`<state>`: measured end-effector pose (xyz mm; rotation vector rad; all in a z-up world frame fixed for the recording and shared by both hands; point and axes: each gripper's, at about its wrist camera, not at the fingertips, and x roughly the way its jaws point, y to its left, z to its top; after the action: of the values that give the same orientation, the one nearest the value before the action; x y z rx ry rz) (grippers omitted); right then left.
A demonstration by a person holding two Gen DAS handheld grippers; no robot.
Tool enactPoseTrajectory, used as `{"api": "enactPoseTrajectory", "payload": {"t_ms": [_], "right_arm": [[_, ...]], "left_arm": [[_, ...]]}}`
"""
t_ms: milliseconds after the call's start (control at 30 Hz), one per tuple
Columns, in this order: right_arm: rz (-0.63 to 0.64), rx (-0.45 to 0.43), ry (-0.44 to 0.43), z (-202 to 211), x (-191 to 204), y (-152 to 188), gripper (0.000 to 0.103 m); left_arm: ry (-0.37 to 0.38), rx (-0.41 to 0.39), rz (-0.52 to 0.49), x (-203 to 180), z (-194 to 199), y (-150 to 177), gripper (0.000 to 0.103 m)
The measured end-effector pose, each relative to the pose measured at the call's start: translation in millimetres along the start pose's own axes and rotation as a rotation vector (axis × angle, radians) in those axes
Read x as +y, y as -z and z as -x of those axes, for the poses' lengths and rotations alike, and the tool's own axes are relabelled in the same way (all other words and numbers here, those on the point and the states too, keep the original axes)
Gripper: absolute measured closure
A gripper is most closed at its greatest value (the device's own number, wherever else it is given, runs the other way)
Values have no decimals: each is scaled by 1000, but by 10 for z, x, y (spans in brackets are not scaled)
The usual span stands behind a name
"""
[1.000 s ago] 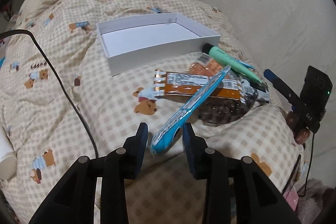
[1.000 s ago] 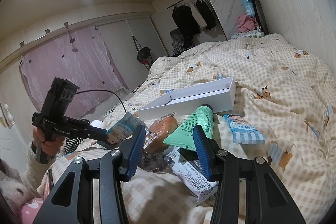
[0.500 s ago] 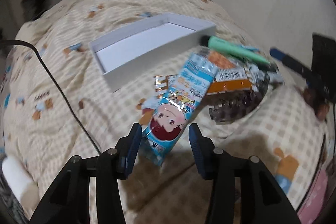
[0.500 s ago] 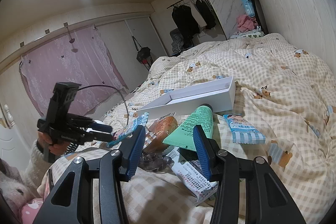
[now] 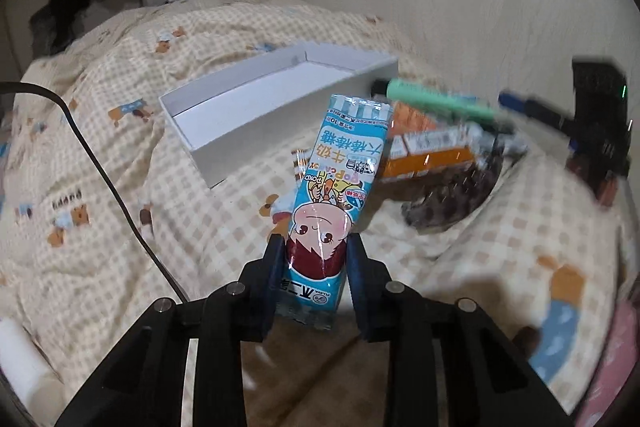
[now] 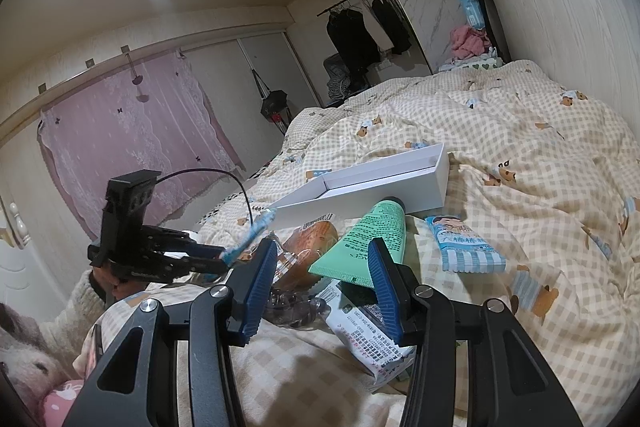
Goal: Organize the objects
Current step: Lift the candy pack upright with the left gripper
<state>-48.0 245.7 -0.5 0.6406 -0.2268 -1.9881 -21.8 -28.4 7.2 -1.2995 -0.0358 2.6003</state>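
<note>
My left gripper [image 5: 316,247] holds a blue candy packet [image 5: 340,179] with a cartoon face by its lower end. Its jaws are closing, with both pads on the packet's sides. The packet sticks up and forward, above the bear-print quilt, short of the open white box [image 5: 256,107]. In the right wrist view the left gripper [image 6: 224,255] carries the packet [image 6: 256,231] edge-on. My right gripper [image 6: 320,255] stands open with nothing between its fingers, just before a green tube [image 6: 372,235] leaning on the white box [image 6: 380,187].
A pile lies by the box: an orange snack packet [image 5: 432,155], a dark clear bag [image 5: 452,195], a white printed sachet [image 6: 368,339] and a second blue packet [image 6: 464,243]. A black cable [image 5: 104,179] crosses the quilt at left. The wall runs along the right.
The left jaws widened, then closed again on the blue packet. The packet turned from edge-on to face-up as the wrist rolled. The right gripper stayed still.
</note>
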Motion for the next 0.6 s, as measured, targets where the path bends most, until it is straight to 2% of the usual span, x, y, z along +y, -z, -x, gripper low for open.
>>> {"api": "enactPoseTrajectory", "payload": {"t_ms": [100,133,267,333,367,433,467,533,600], "right_arm": [[0,0,0,0,-1,0,54],[-1,1,0,3,2,2,54],[-2,1,-1,8,7,8,54],[-1,1,-1,8,3,3,54],[-2,1,-1,9,4,4,54],[-1,0,-1,10,8,7,54],[-1,1,-1,8,3,4,54],[-1,1,-1,8,0,1,54],[-2,0,-2,9,1,2,54]], "left_arm": [[62,27,181,171,45,-19,70],[67,31,208,201,45,-13,70],[-12,62,189,184,-44,32,69],[-13,105,165,170,-129,69,61],[-11,126,142,142,-168,93,60],[-25,104,123,111,-161,136,60],[-25,96,128,112,-149,142,69],[-27,60,166,153,-86,147,71],[2,-6,202,196,22,152,71]]}}
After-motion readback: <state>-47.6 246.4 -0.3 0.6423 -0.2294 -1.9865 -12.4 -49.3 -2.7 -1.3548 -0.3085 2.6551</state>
